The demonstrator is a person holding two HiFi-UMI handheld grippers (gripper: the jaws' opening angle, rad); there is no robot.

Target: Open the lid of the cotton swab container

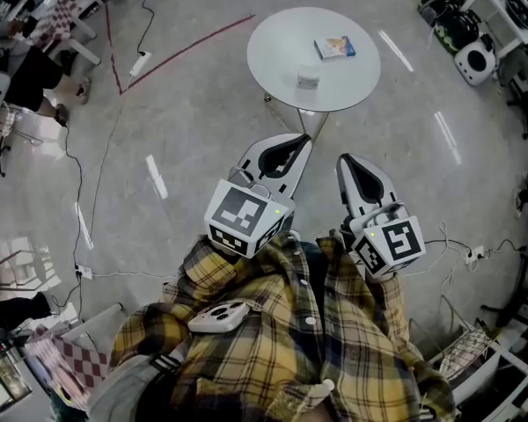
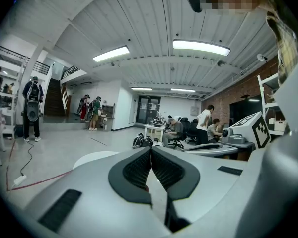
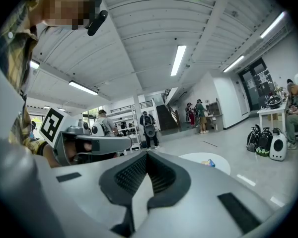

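The cotton swab container [image 1: 309,79], a small pale round tub with its lid on, stands near the front of a round white table [image 1: 277,38]. A blue and yellow box [image 1: 334,47] lies behind it. My left gripper [image 1: 299,141] and right gripper [image 1: 346,160] are held close to my body, well short of the table, both shut with nothing between the jaws. In the left gripper view the left gripper [image 2: 151,150] points over the table top [image 2: 94,157]. In the right gripper view the right gripper [image 3: 146,155] points level, with the table [image 3: 213,158] and box [image 3: 207,162] beyond it.
Cables and a power strip [image 1: 140,63] trail over the grey floor at the left, beside a red tape line [image 1: 189,48]. Bags and a white speaker [image 1: 475,60] sit at the top right. Shelving [image 1: 497,359] stands at the lower right. People stand and sit farther off.
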